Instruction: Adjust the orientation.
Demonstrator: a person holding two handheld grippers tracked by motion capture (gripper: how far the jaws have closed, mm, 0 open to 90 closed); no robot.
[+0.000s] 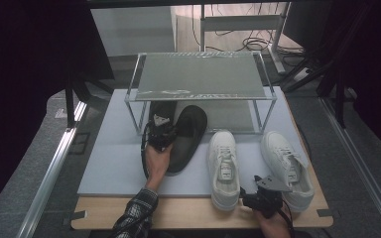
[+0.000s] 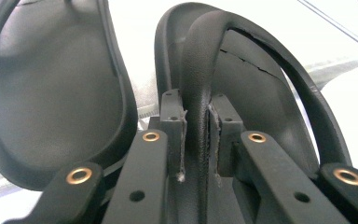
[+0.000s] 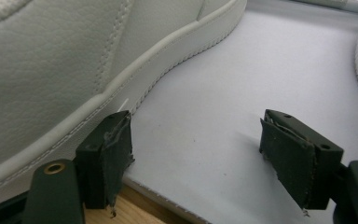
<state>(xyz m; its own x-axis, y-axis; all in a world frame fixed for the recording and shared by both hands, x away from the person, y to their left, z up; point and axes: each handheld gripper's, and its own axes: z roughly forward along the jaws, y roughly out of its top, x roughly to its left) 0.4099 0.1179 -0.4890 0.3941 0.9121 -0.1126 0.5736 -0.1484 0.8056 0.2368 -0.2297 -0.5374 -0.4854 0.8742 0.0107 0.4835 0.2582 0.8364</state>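
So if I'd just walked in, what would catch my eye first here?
Probably the black slippers by the clear rack: the left gripper is clamped on the strap of one, seen close up in its own view. Then the two white sneakers side by side on the grey mat, with the right gripper open at the near edge between them, one jaw close beside a sneaker's sole.
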